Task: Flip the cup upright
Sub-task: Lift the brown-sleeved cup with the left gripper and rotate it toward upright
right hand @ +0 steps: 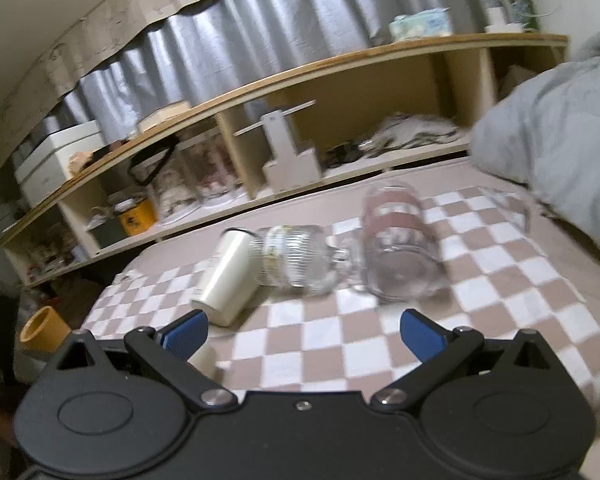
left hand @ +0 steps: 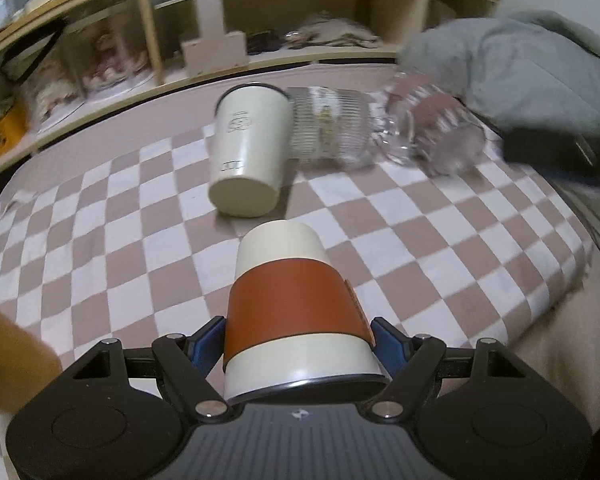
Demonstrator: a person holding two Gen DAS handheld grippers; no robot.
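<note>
Left wrist | cream cup (left hand: 252, 152), ribbed glass (left hand: 328, 124) touching | shelf (left hand: 260, 52) behind

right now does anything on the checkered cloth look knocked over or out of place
Yes. The cream cup, ribbed glass and clear mug lie tipped on their sides in a row. The left gripper clamps a brown-sleeved cup, its rim toward the camera.

A bed covered by a brown-and-white checkered blanket (left hand: 140, 240) carries the objects. Lying on their sides in a row on it are a cream tumbler (left hand: 248, 152), a ribbed clear glass (left hand: 328, 128) touching the tumbler's rim, and a clear glass mug (left hand: 432, 128). A grey quilt (left hand: 532, 64) is heaped at the blanket's far right.
</note>
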